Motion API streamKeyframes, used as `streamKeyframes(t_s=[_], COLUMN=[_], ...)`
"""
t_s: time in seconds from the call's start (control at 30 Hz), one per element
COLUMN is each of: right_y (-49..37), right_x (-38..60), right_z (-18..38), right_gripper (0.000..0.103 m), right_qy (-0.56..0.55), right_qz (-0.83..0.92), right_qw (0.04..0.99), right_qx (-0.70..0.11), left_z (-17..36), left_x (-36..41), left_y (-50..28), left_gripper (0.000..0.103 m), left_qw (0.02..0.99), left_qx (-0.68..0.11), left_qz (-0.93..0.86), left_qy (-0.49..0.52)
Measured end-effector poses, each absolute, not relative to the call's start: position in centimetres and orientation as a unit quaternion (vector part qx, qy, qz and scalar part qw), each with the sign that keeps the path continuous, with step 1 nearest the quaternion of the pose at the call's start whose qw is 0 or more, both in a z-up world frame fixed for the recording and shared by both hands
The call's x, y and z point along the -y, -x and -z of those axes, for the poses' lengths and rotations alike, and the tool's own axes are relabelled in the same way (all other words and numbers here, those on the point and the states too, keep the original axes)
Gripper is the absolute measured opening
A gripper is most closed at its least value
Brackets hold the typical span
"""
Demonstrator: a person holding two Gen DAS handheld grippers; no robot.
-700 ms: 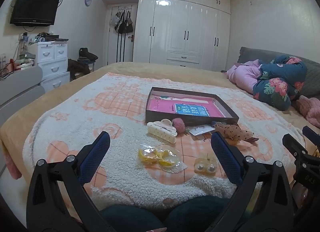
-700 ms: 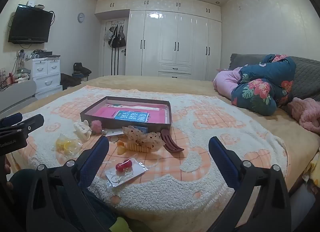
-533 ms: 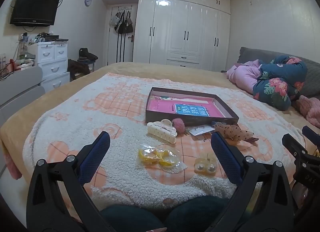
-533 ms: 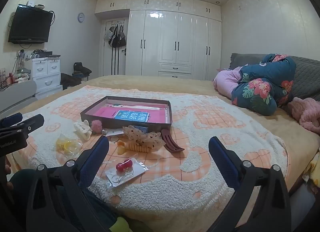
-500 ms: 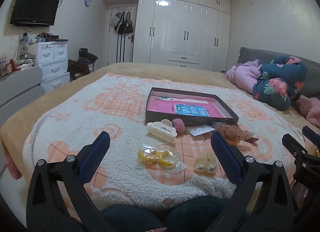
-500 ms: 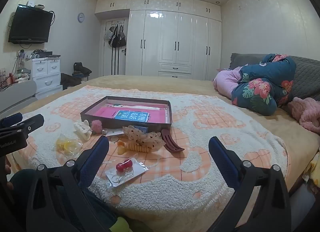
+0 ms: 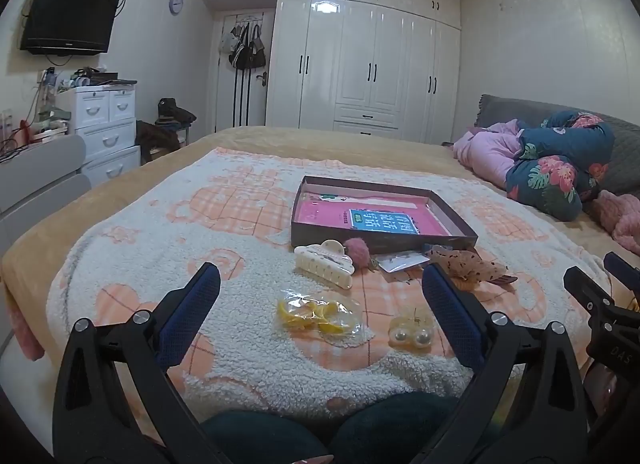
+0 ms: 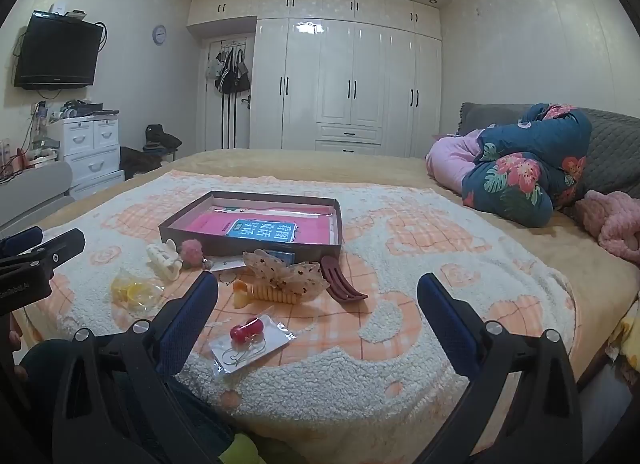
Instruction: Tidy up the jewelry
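A shallow brown box point(image 7: 316, 230) point(image 8: 192, 238) with a pink lining lies on the blanket. In front of it are a cream claw clip point(image 7: 324, 262) point(image 8: 162, 260), a pink pom-pom point(image 7: 357, 250), a bag of yellow pieces point(image 7: 316, 314) point(image 8: 134, 292), pearl earrings point(image 7: 412, 334), a dotted bow clip point(image 7: 466, 266) point(image 8: 288, 276), a dark red comb point(image 8: 342, 282) and a packet with red bead earrings point(image 8: 248, 338). My left gripper point(image 7: 320, 296) is open and empty, held above the near edge of the bed. My right gripper point(image 8: 318, 300) is open and empty, to its right.
The bed carries a cream and orange fleece blanket point(image 7: 224, 248). A floral quilt and pink bedding point(image 8: 520, 168) are piled at the right. A white drawer unit point(image 7: 104, 124) stands at the left wall and wardrobes point(image 8: 348, 92) at the back. My knees point(image 7: 320, 428) are below.
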State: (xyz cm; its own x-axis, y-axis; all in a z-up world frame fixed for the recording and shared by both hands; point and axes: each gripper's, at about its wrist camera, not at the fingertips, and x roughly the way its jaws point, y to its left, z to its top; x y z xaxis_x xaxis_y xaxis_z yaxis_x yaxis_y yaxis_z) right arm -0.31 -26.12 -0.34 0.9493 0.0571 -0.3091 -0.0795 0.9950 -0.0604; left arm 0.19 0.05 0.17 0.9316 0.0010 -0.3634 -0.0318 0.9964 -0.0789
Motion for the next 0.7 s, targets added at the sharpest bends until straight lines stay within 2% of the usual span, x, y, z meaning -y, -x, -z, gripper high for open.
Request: streamKeyframes(t_s=[0.7], right_y=[0.33], right_x=[26.07], right_z=[0.37], right_gripper=[0.097], right_qy=[0.035], right_qz=[-0.034], right_qw=[0.987], right_qx=[-0.155], left_z=[-0.32], left_x=[-0.02], left_y=[0.08], left_gripper=[0.092], left_qw=[0.982], left_qx=[-0.182], left_qz=[-0.009], left_qy=[0.041])
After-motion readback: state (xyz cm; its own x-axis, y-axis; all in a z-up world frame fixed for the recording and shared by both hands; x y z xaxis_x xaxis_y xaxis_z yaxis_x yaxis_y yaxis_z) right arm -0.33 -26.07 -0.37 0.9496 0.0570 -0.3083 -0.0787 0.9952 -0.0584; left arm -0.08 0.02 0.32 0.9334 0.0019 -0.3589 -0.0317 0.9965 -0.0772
